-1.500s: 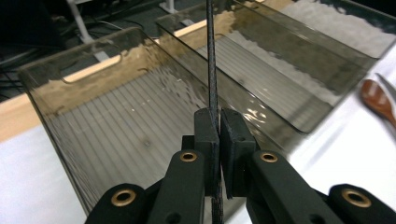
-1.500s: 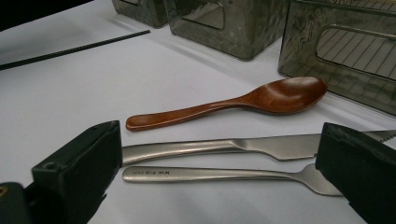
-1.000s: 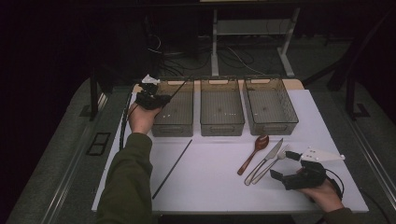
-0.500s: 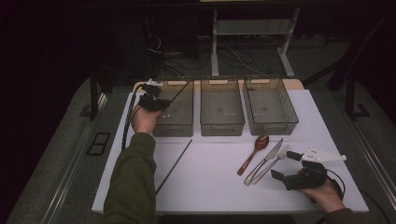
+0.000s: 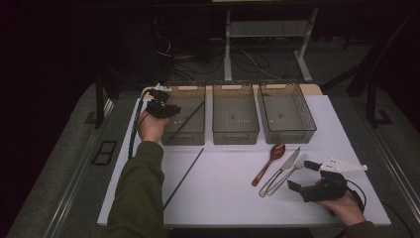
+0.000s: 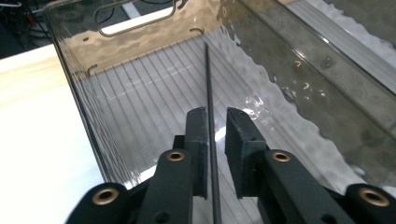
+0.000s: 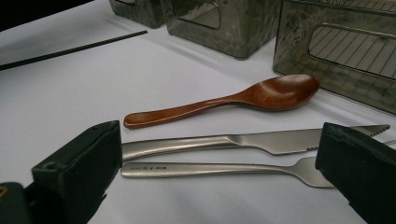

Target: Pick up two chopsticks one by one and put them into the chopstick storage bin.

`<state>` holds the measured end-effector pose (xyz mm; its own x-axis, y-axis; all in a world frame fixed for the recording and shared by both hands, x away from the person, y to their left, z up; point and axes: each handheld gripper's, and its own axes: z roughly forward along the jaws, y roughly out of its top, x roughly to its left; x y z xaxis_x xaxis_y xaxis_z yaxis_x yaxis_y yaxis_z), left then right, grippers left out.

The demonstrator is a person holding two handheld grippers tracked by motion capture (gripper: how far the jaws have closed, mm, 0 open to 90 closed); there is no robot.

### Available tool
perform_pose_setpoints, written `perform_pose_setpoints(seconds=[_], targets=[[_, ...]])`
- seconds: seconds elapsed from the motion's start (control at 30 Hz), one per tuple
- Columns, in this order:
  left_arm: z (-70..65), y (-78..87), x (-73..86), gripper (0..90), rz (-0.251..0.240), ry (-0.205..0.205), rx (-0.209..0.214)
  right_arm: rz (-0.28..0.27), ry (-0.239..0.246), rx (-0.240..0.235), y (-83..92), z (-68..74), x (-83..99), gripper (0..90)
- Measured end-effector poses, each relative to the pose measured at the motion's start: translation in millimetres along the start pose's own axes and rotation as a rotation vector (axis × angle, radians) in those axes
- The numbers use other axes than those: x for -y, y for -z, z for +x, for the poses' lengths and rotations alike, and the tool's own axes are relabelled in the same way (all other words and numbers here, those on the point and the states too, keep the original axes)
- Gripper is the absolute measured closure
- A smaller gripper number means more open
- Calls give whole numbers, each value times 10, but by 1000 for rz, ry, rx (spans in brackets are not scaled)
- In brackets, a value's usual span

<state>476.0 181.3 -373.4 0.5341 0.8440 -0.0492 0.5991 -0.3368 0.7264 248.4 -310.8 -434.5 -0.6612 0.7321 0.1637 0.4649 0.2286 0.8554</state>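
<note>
Left gripper (image 5: 167,108), in the left hand (image 5: 151,128), over the far left of the white table (image 5: 228,198), at the left wall of the left bin (image 5: 195,138). Seen along its own jaws in the left gripper view (image 6: 215,114): just been opening, now parted a little, with a thin black chopstick (image 6: 208,79) running between the pads. Close against the left pad, a clear gap to the right pad, so no squeeze on it. Reaching away from the jaws across the ribbed floor of the clear bin (image 6: 140,37) toward its far end wall. From above, lying slantwise inside that bin (image 5: 190,116).

Near that bin, out on the bare table: a second black chopstick (image 5: 184,177), slanting from near left to far right, well apart from the left gripper.

Farther right, side by side along the far edge: the middle bin (image 5: 235,135) and the right bin (image 5: 289,135).

Right gripper (image 5: 299,174), in the right hand (image 5: 346,203), at the near right of the table. Jaws spread wide, gripping nothing. Just beyond them, close together: a fork (image 7: 210,169), a knife (image 7: 233,142) and a brown wooden spoon (image 7: 210,105), spoon farthest left, handles toward the near side.
</note>
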Motion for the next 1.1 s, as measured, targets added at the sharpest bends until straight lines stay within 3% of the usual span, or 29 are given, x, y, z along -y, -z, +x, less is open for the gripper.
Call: perform_pose_setpoints(seconds=[0.33, 0.5, 1.1], targets=[[-98, 271, -46, 581, -52, -14, 61, -1, -2, 4, 2, -1, 1, 1], [-195, 421, -15, 492, -46, -42, 93, 0, -2, 5, 2, 2, 2, 1], [-557, 877, 482, 344, -129, -58, 145, 6, 8, -2, -21, 9, -2, 1]])
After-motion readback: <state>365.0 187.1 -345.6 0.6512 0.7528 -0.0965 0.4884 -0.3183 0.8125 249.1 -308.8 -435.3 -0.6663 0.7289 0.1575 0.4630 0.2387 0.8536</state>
